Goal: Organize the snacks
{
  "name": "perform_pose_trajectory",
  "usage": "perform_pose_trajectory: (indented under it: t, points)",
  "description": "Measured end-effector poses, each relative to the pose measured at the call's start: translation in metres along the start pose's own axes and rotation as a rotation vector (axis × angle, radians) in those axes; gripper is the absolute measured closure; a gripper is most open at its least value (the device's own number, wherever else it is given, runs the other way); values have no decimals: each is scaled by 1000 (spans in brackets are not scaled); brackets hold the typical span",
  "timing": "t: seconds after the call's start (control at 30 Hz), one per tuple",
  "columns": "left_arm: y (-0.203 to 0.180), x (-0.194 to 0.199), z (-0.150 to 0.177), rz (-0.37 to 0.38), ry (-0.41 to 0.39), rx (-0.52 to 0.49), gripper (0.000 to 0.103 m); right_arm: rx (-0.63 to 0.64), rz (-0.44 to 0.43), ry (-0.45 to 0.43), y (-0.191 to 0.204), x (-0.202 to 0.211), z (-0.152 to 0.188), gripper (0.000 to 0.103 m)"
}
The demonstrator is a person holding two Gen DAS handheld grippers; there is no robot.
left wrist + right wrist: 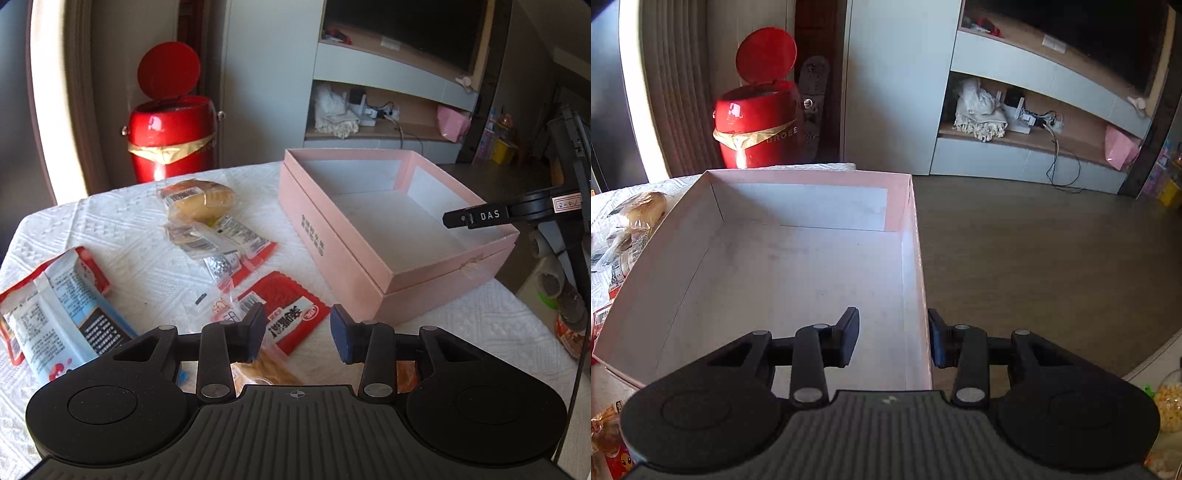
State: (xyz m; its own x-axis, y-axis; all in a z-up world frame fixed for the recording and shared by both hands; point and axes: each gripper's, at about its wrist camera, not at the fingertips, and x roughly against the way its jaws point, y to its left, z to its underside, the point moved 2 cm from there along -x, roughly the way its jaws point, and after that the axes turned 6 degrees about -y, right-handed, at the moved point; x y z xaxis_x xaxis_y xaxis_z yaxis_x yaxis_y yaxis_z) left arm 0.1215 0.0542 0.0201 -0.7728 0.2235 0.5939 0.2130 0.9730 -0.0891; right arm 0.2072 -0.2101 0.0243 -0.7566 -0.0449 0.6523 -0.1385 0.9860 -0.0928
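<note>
Pink card makes up the box point(373, 254), which sits on the white cloth point(122, 236) with nothing in it; only the left view shows the snacks beside it: a red packet point(291, 314) under the left gripper point(297, 334), a blue-and-white bag point(55, 310) and a wrapped bun point(201, 201). The right view looks down into the box, and there the red bin point(757, 125) reads "BROEE", while "DAS" marks the black arm in the left view. Both tools are spread and hold nothing: the left hovers low over the packet, and the right gripper point(893, 338) straddles the box's right wall.
</note>
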Motion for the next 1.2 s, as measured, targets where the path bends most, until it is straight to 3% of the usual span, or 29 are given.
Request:
perform_pose_trajectory:
  t: [0.13,0.23,0.43,0.57,0.7,0.83,0.93,1.03,1.13,1.2]
  points:
    - [21,-28,-16,-40,41,5,63,-15,-111,-18,15,-9,-9,66]
    - [29,-44,-14,14,93,-10,64,16,-162,-31,24,-5,-7,66]
    - [25,-18,3,119,124,-52,64,55,-181,-103,17,25,13,66]
    - [7,3,20,142,138,-80,64,73,-188,-183,12,65,25,64]
    - [-15,18,43,179,171,-93,64,72,-263,-210,18,96,35,54]
    - [-26,33,55,139,170,-126,64,102,-391,-148,42,106,53,52]
    - [-15,43,50,138,177,-70,65,163,-468,-73,72,105,77,51]
    - [5,48,29,128,97,17,65,235,-479,-39,97,106,100,51]
    - [32,30,6,55,28,114,65,248,-483,-79,108,115,110,46]
    - [45,8,-2,2,29,130,66,230,-496,-70,111,116,113,44]
